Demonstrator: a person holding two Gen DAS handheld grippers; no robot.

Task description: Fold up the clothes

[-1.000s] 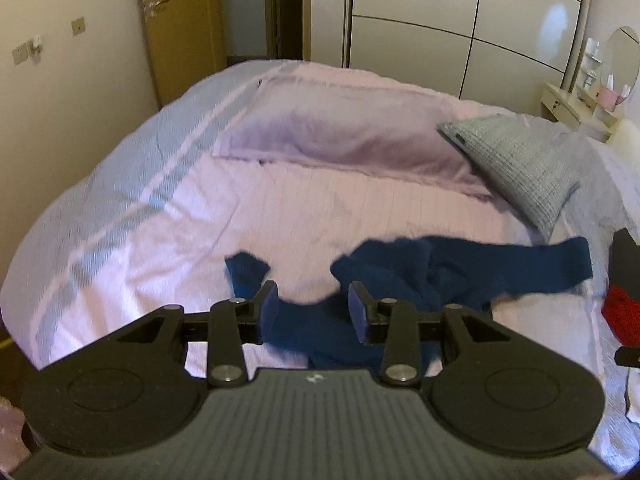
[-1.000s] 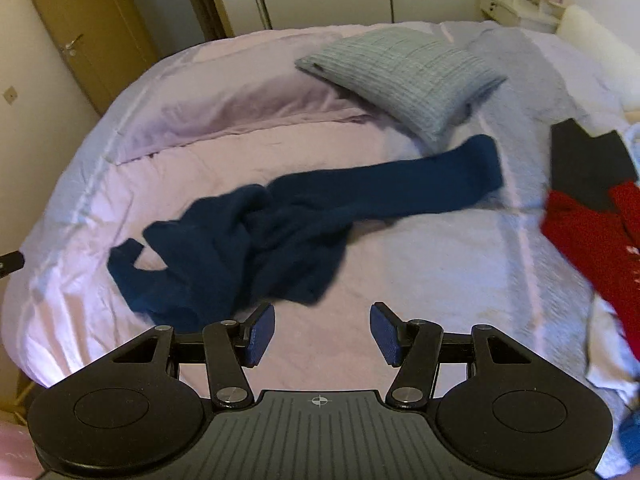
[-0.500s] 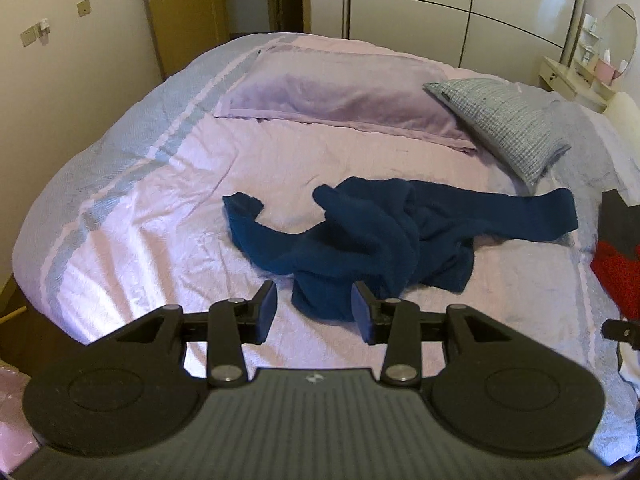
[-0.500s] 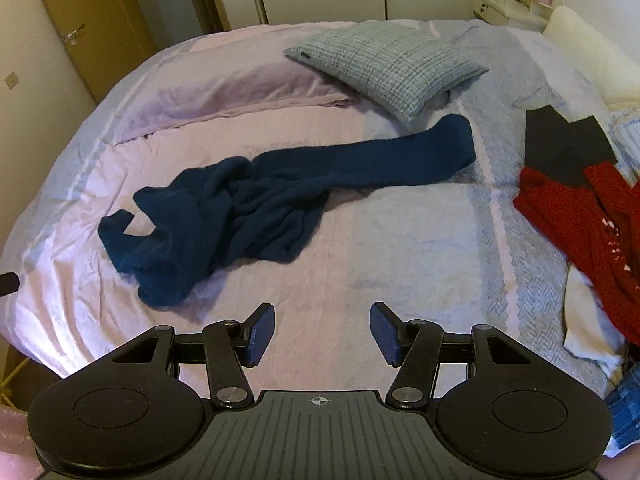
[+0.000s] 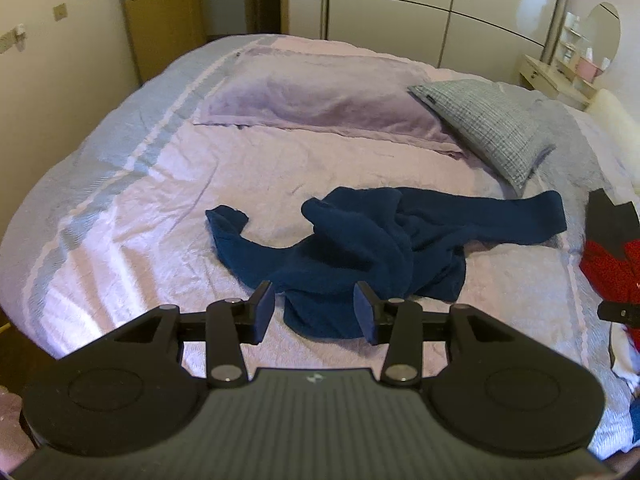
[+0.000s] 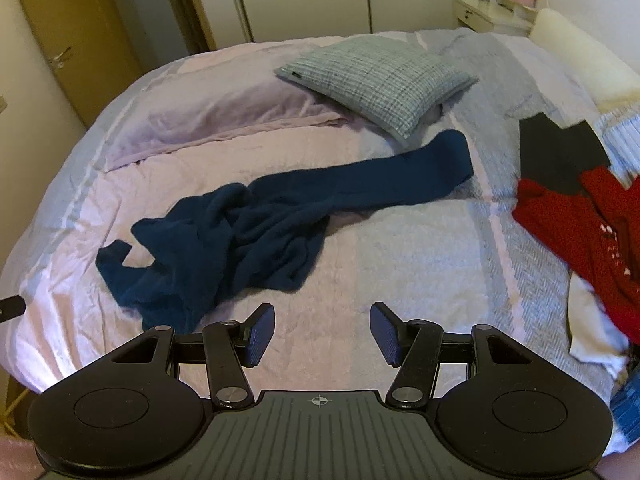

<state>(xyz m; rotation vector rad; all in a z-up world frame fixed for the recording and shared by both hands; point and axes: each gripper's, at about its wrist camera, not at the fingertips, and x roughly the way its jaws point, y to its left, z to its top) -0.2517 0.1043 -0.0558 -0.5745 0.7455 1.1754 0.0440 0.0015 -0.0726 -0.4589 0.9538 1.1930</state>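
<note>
A dark blue garment point(image 5: 360, 248) lies crumpled on the bed, one long sleeve point(image 6: 384, 184) stretched toward the grey pillow. My left gripper point(image 5: 316, 312) hovers over the garment's near edge; its jaws are opening and nothing is pressed between them. My right gripper point(image 6: 322, 330) stands open above bare bedspread, to the right of the blue garment point(image 6: 224, 248), holding nothing. A red and black garment point(image 6: 580, 208) lies at the bed's right side, seen also as a red garment point(image 5: 612, 260) in the left wrist view.
The bed point(image 5: 140, 240) has a lilac pillow point(image 5: 320, 100) and a grey checked pillow point(image 6: 380, 76) at its head. Wardrobe doors point(image 5: 440, 12) and a dressing table point(image 5: 560, 76) stand behind. A wooden door point(image 5: 160, 12) is at left. White cloth point(image 6: 592, 336) lies by the red garment.
Both grippers have drawn back from the blue garment, which now lies whole on the bed farther from the fingers. The left jaws stand a little wider apart.
</note>
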